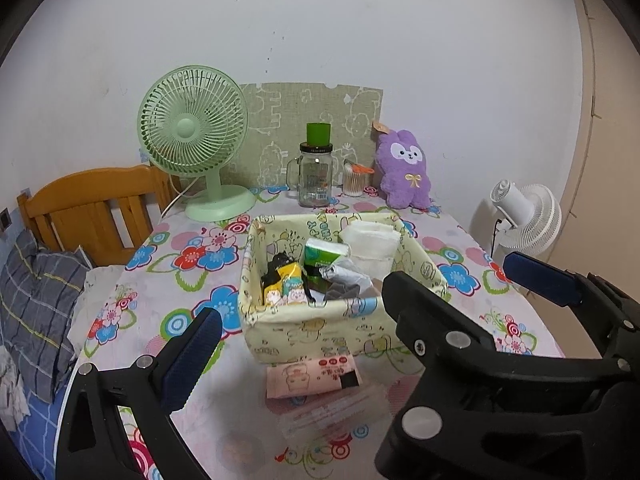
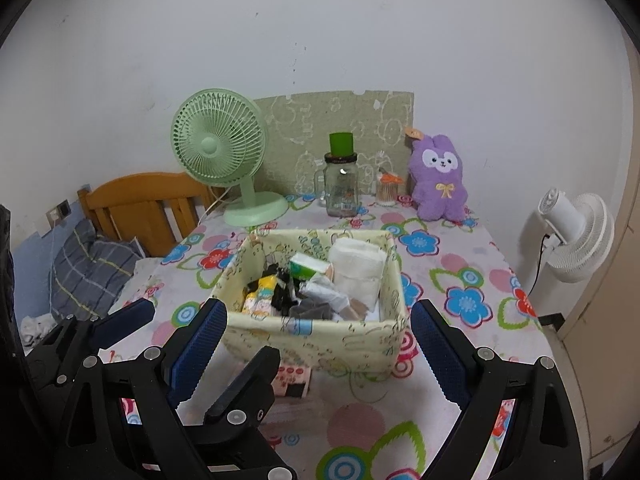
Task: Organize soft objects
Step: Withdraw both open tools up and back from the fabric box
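Note:
A pale yellow fabric basket (image 1: 320, 332) (image 2: 320, 340) stands mid-table. It holds a green tissue pack (image 1: 324, 254), white folded cloth (image 1: 372, 240), a yellow snack packet (image 1: 284, 284) and grey fabric (image 1: 348, 276). A pink tissue pack (image 1: 312, 376) and a clear packet (image 1: 332, 412) lie just in front of the basket. A purple plush toy (image 1: 404, 172) (image 2: 438, 184) leans at the back right. My left gripper (image 1: 312, 332) and right gripper (image 2: 318, 316) hover open and empty before the basket, their fingers interleaved. The right gripper (image 1: 456, 276) hides my left gripper's right finger.
At the back stand a green desk fan (image 1: 192, 140), a glass jar with a green lid (image 1: 316, 172) and a cotton swab holder (image 1: 354, 180). A white fan (image 1: 524, 216) is beyond the table's right edge. A wooden headboard (image 1: 92, 208) and a plaid pillow (image 1: 36, 300) lie left.

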Available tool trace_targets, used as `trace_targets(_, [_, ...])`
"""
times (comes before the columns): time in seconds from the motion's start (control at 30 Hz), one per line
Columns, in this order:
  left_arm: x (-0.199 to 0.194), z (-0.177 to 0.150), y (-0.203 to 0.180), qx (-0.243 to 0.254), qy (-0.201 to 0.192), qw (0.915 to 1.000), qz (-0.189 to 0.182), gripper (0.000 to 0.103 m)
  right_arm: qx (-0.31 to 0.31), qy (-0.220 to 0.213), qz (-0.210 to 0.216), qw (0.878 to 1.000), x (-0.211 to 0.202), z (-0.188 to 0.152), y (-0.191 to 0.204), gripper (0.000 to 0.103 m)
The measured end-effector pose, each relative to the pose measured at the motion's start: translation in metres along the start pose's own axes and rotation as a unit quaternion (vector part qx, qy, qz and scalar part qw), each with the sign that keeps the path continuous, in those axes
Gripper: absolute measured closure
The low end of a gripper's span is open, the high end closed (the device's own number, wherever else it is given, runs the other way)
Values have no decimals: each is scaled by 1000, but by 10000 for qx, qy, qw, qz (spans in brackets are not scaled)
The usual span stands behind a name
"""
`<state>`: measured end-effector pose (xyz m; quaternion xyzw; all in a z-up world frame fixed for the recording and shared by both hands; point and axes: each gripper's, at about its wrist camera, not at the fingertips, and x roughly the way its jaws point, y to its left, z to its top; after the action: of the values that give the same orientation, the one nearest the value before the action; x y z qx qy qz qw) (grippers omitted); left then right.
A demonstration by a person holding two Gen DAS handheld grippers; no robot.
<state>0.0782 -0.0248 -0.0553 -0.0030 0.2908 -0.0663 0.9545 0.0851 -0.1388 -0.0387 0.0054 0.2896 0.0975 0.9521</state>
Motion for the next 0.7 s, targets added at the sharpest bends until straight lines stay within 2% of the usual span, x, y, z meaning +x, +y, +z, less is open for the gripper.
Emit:
trace_targets(0.5, [11, -38, 8, 25, 271, 9996, -67, 0, 134, 214, 32, 9997, 13, -40, 5, 13])
trace_targets(0.7, [16, -51, 11, 69, 317, 9995, -63, 0, 134, 176, 139, 9997, 19, -56, 8, 15])
